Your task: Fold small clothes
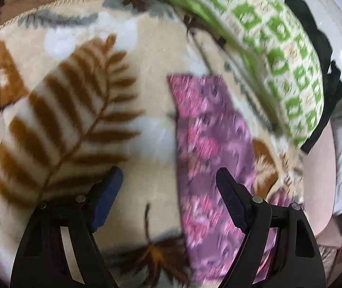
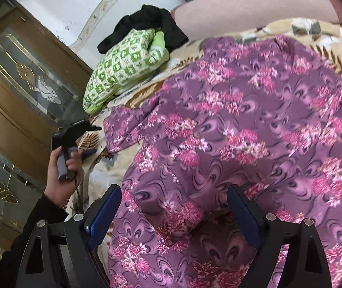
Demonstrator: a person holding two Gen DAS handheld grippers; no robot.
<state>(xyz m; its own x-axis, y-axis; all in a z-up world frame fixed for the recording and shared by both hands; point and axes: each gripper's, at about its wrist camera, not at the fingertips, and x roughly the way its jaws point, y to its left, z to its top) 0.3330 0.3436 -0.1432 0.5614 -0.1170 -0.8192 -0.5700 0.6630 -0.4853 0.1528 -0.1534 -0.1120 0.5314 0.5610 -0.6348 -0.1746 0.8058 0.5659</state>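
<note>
Purple floral garment (image 2: pixel 242 124) is spread on the leaf-print blanket (image 1: pixel 75 110), near the green pillow (image 2: pixel 125 67). Both grippers, left (image 1: pixel 169 189) and right (image 2: pixel 174 206), are spread wide, nothing held. Fabric is judged light, limp, wrinkle-prone; 1 hem corner is best pinched.

Both wrist views look down, close, over the blanket (image 1: pixel 79 110); both share the green-patterned pillow (image 2: pixel 123 69).
</note>
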